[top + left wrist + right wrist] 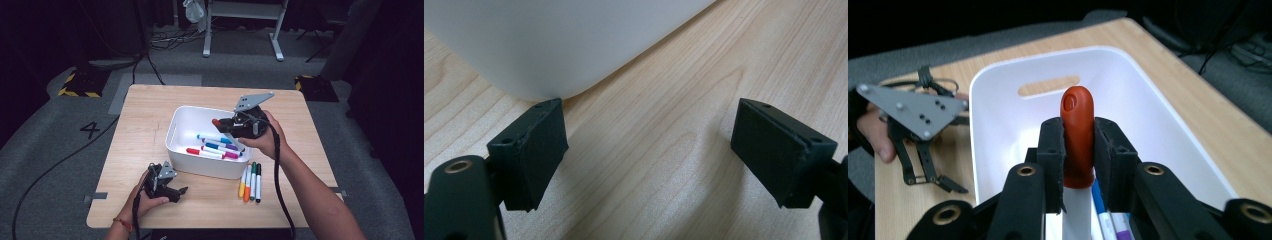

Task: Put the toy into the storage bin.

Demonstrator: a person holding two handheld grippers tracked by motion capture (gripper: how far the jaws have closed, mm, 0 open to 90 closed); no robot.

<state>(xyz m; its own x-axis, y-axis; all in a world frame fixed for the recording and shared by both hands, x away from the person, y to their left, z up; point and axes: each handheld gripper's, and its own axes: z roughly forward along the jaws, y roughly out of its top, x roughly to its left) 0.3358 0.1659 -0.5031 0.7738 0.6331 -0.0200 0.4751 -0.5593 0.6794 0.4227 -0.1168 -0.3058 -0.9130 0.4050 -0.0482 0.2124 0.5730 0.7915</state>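
A white bin [172, 131] stands mid-table and holds several markers [216, 148] with blue, red, purple and pink caps. My right gripper [220, 123] hovers over the bin's right half, shut on a white marker with a red-orange cap [216, 121]. In the right gripper view the cap [1077, 107] sticks up between the pads of that gripper [1078, 145], above the bin's floor [1148, 90]. My left gripper [181, 192] rests low on the table before the bin's front left corner. Its jaws [649, 145] stand open with bare wood between them, beside the bin's rounded corner [554, 40].
Three more markers [251, 182], capped orange, green and dark green among them, lie on the wooden table [150, 110] just right of the bin's front corner. The left gripper [943, 182] and the hand holding it appear at the left of the right gripper view. Grey floor and cables surround the table.
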